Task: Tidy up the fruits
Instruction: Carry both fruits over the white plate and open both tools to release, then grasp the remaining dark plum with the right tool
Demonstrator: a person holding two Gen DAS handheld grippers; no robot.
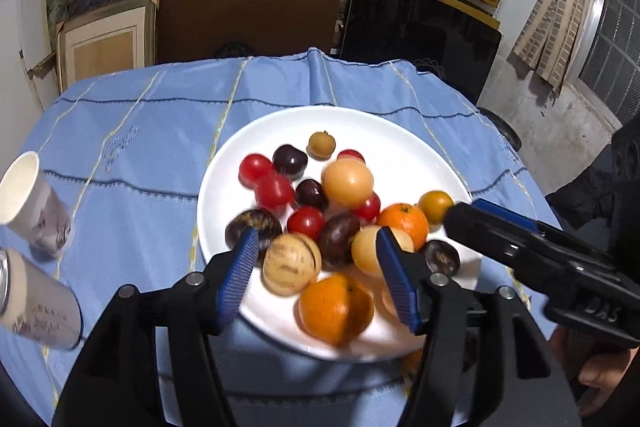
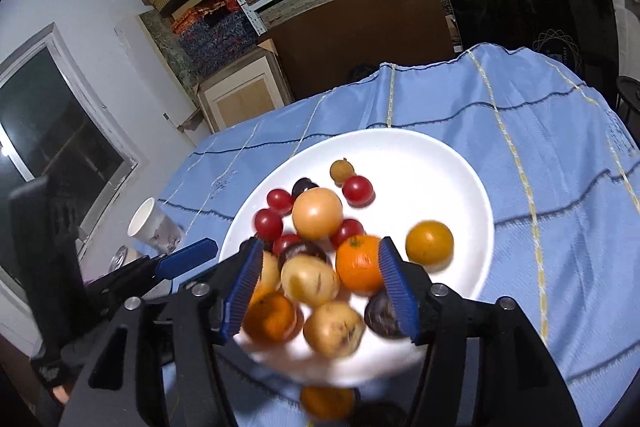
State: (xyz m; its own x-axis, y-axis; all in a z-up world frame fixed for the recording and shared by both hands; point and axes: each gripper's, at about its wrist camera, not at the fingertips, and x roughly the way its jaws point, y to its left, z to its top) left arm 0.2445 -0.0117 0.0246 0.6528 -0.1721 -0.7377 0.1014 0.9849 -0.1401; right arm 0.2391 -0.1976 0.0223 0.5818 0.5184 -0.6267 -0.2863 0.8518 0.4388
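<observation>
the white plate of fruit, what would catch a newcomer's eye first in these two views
The white plate on the blue tablecloth stands out, heaped with cherry tomatoes, dark plums, oranges and pale yellow fruits. Both blue-padded grippers hang open over its near edge, the left gripper and the right gripper, neither gripping anything. Two paper cups stand at the cloth's left edge.

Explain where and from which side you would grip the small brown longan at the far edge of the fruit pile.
Grip the longan across its round middle, probably coming from above. It lies alone on bare white plate, apart from the dark plum and cherry tomato beside it, so fingers have room on either side.
</observation>
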